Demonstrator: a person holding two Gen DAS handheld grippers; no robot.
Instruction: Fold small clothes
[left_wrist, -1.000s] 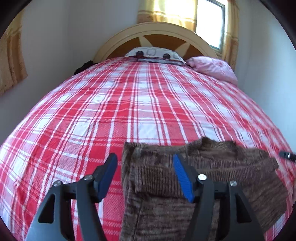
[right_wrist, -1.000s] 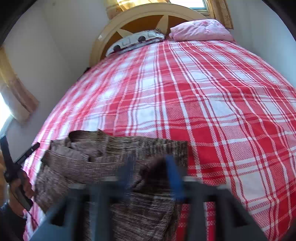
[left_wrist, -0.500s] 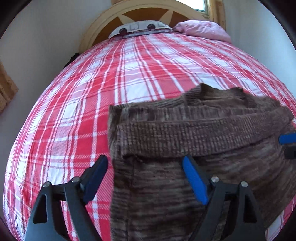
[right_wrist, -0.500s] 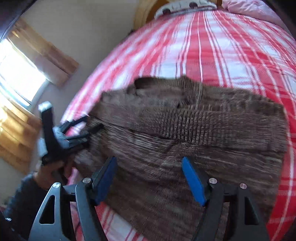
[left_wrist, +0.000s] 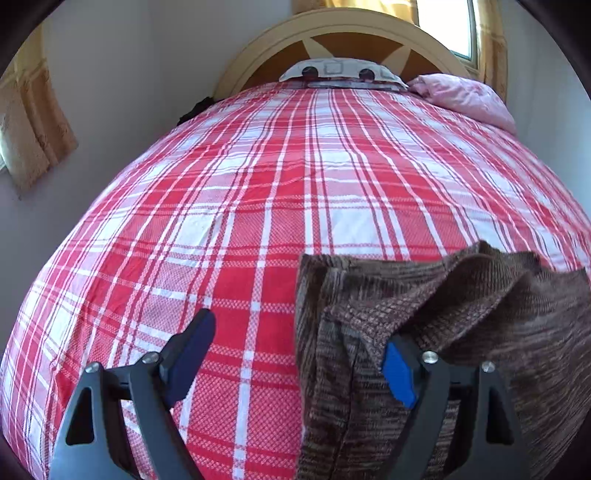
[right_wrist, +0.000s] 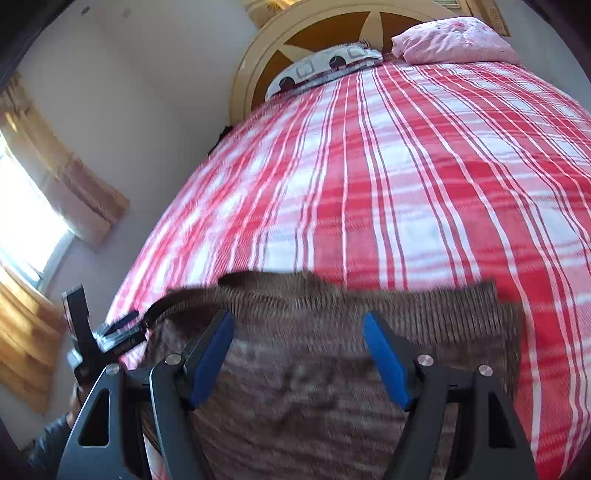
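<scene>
**Brown knit lies at the near edge of the plaid bed, both grippers spread over it**

The brown knit garment (left_wrist: 461, 332) lies on the red-and-white plaid bedspread (left_wrist: 277, 206), at the end of the bed farthest from the arched wooden headboard (left_wrist: 332, 40). Its lower part is cut off by the bottom edge of both views, so its full outline cannot be made out. In the right wrist view the knit (right_wrist: 332, 369) is smeared with blur and its stitch pattern hardly reads.

The left gripper (left_wrist: 295, 358) straddles the garment's left edge: its jaws are opening and stand wide, one blue pad over bare bedspread, the other partly tucked under a raised fold of the knit. Whether that pad touches the cloth is hard to tell; nothing is pinched between the two. The right gripper (right_wrist: 299, 354) hangs over the garment with its jaws well apart, the knit showing in the gap between them but not squeezed.

Against the headboard lie a patterned pillow (left_wrist: 340, 72) and, beside it, a pink pillow (left_wrist: 465, 98). In the right wrist view the left gripper shows again at the knit's left corner, with a sleeve (right_wrist: 48, 439) below it, mostly cut off by the picture edge.
</scene>
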